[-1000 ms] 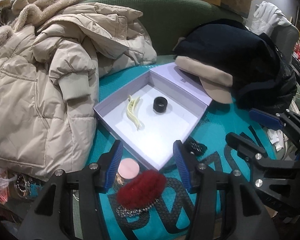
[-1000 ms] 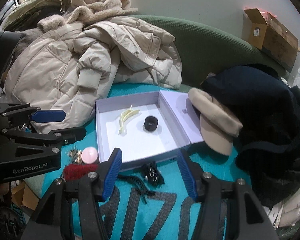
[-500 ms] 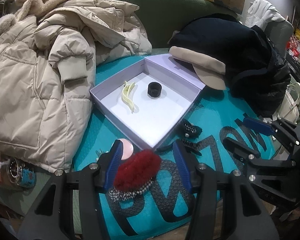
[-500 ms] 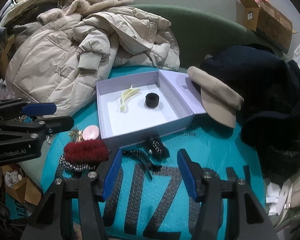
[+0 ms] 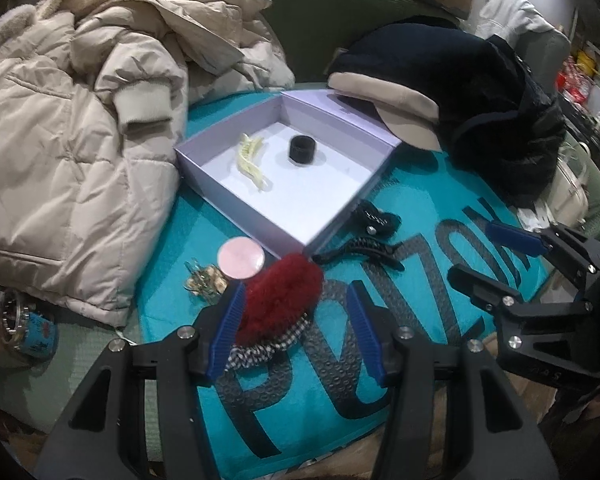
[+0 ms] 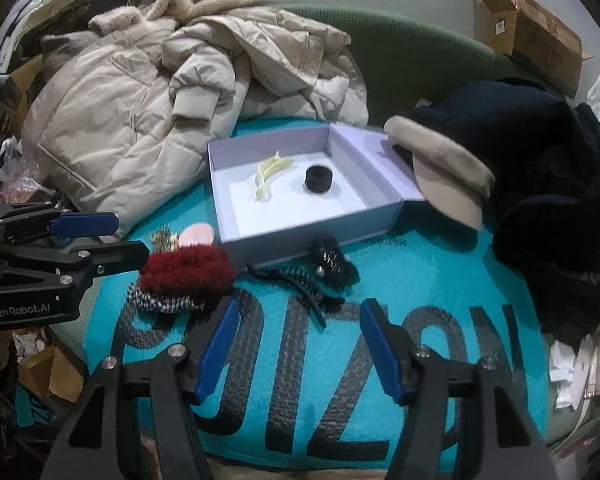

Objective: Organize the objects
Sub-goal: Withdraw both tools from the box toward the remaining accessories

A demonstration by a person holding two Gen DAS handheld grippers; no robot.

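The left gripper (image 5: 296, 328) is spread wide and holds nothing, with the red fluffy scrunchie (image 5: 280, 300) lying on the teal mat (image 5: 420, 200) between its fingers. The right gripper (image 6: 300, 344), equally wide and empty, hovers just short of the black claw clips (image 6: 300, 280). Farther off, the lavender box (image 5: 236, 204) contains a yellow clip (image 5: 252, 166) and a black hair tie (image 5: 303, 151).

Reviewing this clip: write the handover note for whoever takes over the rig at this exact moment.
Left tool: open, holding nothing, fingers either side of the red fluffy scrunchie on the teal mat.
Right tool: open, holding nothing, over the mat in front of the long black claw clip.
Done: yellow hair clip and black hair tie lie in the open lavender box.
Left outside the box: scrunchie, long clip, small black clip, pink round compact, gold hair pins.
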